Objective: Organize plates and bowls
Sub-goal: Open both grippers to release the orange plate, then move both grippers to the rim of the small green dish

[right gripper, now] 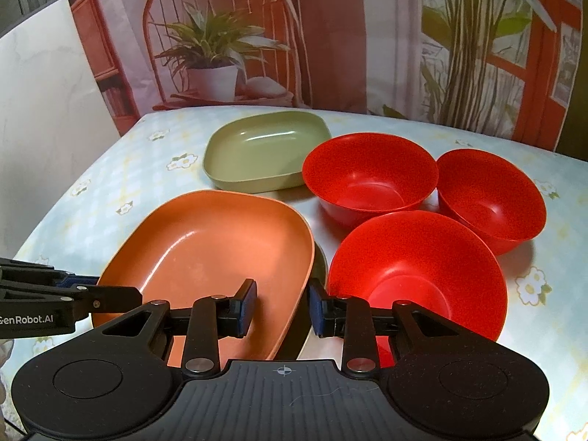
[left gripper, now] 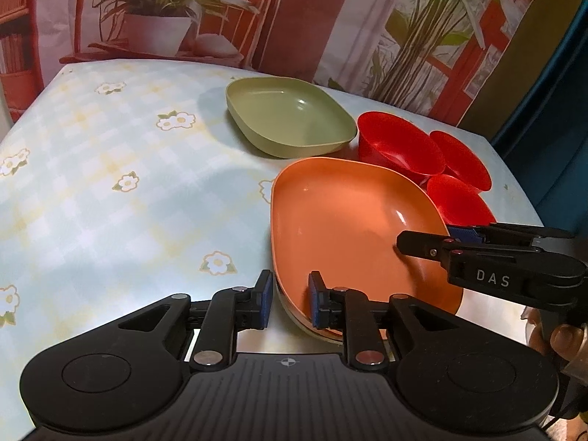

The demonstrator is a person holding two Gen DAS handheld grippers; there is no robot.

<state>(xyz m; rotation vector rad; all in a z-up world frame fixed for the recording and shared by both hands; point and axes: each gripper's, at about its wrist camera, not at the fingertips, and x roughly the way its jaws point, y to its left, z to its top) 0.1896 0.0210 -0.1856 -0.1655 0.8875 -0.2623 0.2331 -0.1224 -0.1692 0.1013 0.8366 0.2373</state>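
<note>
My left gripper (left gripper: 290, 301) stands open astride the near left rim of the orange plate (left gripper: 349, 220), one pad outside, one inside. My right gripper (right gripper: 281, 307) is open too, straddling the plate's near right rim. I judge both sides are bracketed so the plate lifts level. It seems to rest on a paler plate beneath. Farther off sits the green plate (right gripper: 266, 150); three red bowls (right gripper: 415, 272) cluster to the right.
</note>
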